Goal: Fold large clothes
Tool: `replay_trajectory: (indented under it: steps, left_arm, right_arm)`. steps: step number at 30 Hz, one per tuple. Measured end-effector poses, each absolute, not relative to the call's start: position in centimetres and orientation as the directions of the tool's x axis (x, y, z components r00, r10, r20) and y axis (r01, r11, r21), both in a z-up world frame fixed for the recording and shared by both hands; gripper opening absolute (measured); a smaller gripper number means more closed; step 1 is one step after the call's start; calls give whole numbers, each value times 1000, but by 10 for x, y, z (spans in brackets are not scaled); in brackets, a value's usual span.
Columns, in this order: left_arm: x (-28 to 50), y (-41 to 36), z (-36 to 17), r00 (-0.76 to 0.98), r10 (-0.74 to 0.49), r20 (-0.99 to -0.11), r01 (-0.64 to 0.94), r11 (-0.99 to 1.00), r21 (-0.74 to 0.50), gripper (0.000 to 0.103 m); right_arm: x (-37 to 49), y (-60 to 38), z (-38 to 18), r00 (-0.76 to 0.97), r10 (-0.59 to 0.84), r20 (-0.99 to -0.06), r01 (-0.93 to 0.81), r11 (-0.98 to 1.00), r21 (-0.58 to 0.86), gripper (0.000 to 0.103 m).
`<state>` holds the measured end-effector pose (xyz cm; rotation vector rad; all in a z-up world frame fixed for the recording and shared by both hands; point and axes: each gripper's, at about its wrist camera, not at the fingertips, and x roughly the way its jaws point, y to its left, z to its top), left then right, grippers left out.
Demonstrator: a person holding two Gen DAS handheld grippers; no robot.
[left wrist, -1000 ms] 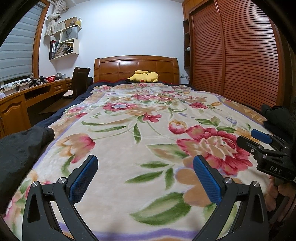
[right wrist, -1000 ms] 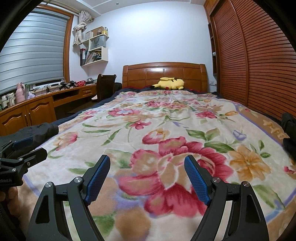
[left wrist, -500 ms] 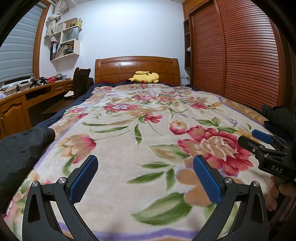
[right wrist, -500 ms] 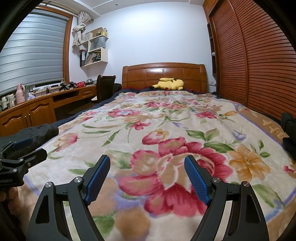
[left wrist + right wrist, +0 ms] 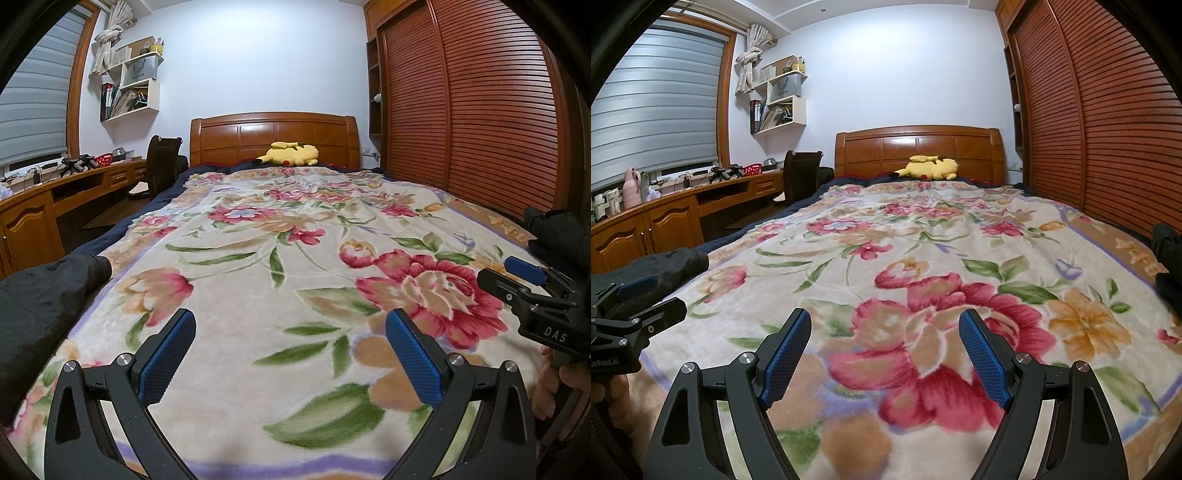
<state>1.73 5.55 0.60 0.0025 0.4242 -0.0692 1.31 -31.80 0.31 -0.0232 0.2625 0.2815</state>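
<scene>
We see a black garment lying across the near end of the bed: one sleeve (image 5: pixel 55 288) reaches out over the floral blanket (image 5: pixel 295 258) at its left edge, another dark part (image 5: pixel 554 232) lies at the right edge, so its long axis seems to run crosswise. Our left gripper (image 5: pixel 291 354) and right gripper (image 5: pixel 886 354) hover above the blanket, jaws wide apart, holding nothing.

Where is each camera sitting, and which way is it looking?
Left wrist: on the left gripper, looking up the floral blanket to the headboard; open blue fingers show, right gripper at the right edge.
Right wrist: on the right gripper, same way; open fingers show, left gripper at the left edge.
Both share: blanket, yellow plush toy, dark garment.
</scene>
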Motion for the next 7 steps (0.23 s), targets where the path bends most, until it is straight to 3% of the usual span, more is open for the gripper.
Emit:
replay_trajectory:
  steps: [7]
  left_arm:
    - [17,54,6,909,-67,-411,68,998,-12,103]
  right_arm:
    - [13,-318,3,927,271,-259,-277,961,14,84]
